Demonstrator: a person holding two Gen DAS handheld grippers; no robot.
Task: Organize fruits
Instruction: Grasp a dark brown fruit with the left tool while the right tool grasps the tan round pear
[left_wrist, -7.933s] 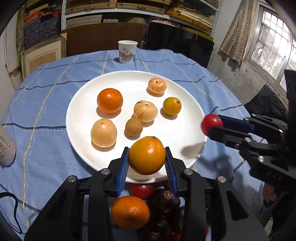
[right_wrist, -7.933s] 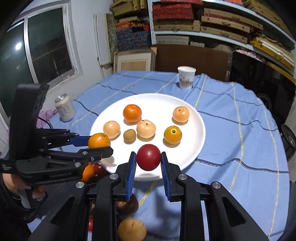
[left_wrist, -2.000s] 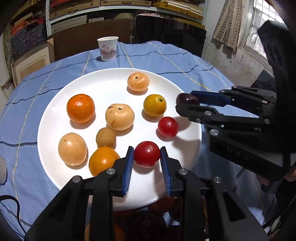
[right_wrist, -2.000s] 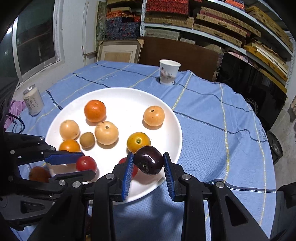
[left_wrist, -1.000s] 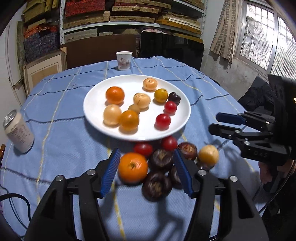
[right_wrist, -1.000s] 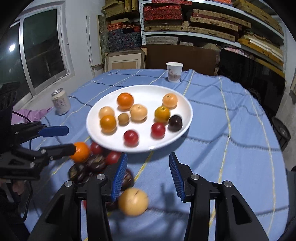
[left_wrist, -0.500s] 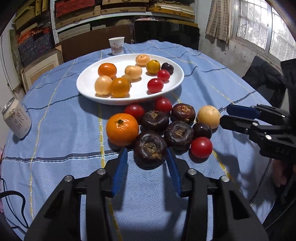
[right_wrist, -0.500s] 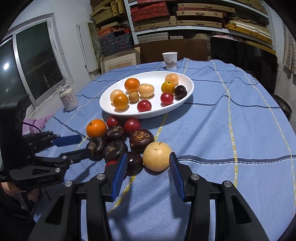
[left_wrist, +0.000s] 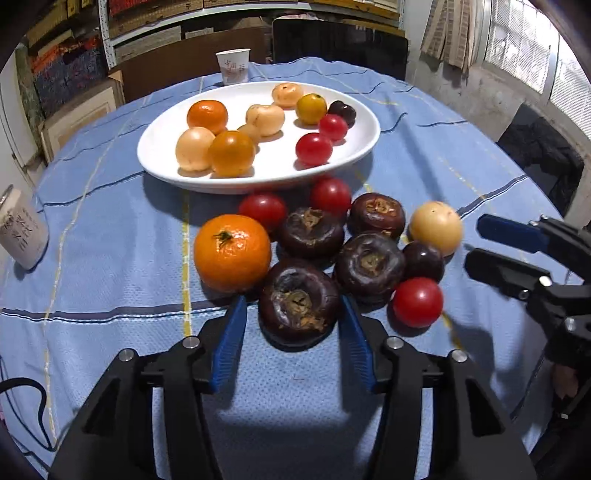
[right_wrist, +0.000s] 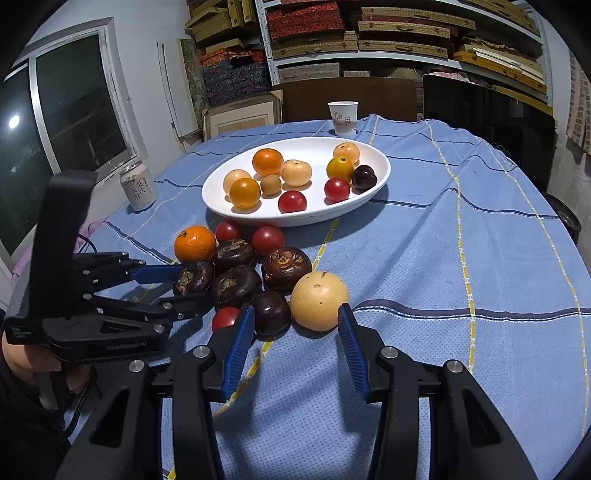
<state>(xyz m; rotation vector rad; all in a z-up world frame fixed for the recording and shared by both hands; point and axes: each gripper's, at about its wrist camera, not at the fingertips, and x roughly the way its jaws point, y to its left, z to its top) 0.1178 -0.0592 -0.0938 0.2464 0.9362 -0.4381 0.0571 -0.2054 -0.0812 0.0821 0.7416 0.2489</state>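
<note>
A white plate (left_wrist: 258, 184) (right_wrist: 295, 221) holds several orange, pale, red and dark fruits. In front of it a pile lies on the blue cloth: an orange (left_wrist: 232, 253), red tomatoes, dark brown fruits and a pale round fruit (right_wrist: 319, 301). My left gripper (left_wrist: 293, 317) (right_wrist: 192, 286) is low over the cloth with its jaws opening. The nearest dark brown fruit (left_wrist: 297, 301) sits between its blue pads, with a gap at the left pad. My right gripper (right_wrist: 295, 314) (left_wrist: 474, 242) stands open just behind the pale fruit and a dark plum (right_wrist: 271, 312).
A paper cup (left_wrist: 232, 66) (right_wrist: 343, 117) stands behind the plate. A drink can (left_wrist: 20, 232) (right_wrist: 138, 186) is at the left table edge. A black cable (left_wrist: 22, 406) hangs near the left gripper. Shelves and a dark chair lie beyond the table.
Both grippers sank toward the fruit pile on the cloth. The left one's jaws narrowed around the nearest dark brown fruit. The right one drew up to the pale fruit.
</note>
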